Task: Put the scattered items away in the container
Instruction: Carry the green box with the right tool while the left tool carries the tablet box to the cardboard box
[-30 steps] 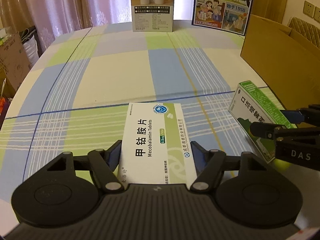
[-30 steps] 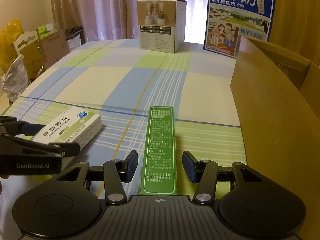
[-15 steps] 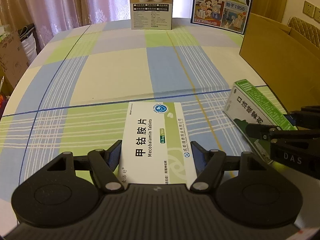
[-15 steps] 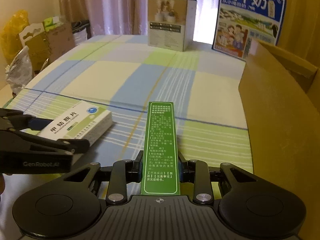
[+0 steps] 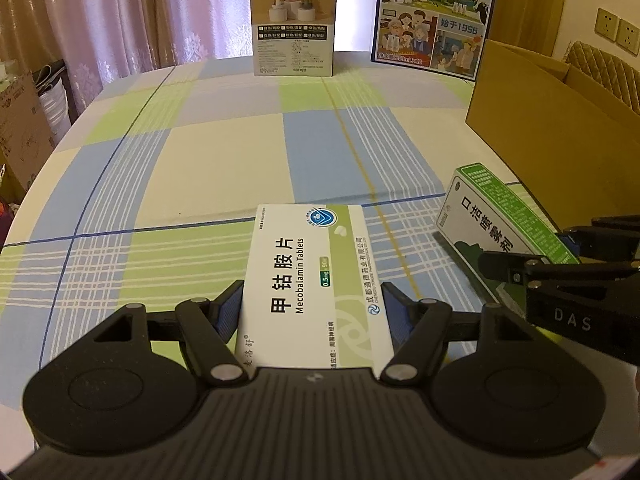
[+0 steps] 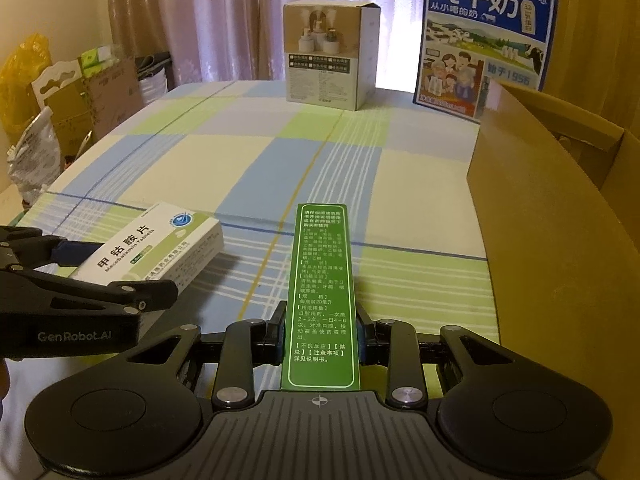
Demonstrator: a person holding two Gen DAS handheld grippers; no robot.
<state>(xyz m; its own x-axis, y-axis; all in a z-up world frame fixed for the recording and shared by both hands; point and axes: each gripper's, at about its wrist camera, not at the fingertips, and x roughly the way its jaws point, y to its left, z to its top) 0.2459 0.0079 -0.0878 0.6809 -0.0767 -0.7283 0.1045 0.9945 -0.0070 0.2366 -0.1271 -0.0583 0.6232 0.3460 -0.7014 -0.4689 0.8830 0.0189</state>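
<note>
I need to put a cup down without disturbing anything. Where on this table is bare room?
The wide checked middle of the table, between the medicine boxes and the far humidifier box, is bare. The near edge is crowded: both grippers, the white tablet box, green spray box, cardboard container.

Lighting: dim, warm indoor cast — brightest source is daylight through the curtains [image 5: 132, 20] far ahead of both grippers, blown out to white between the panels. Shadows: soft, falling toward the cameras beneath the white tablet box [image 6: 160, 252] and green box [image 5: 496, 216]. Distortion: strong fisheye bending of the table edge [image 5: 48, 160] — dark vignette at corners. Focus: print sharp nearby, slightly soft farther off.
</note>
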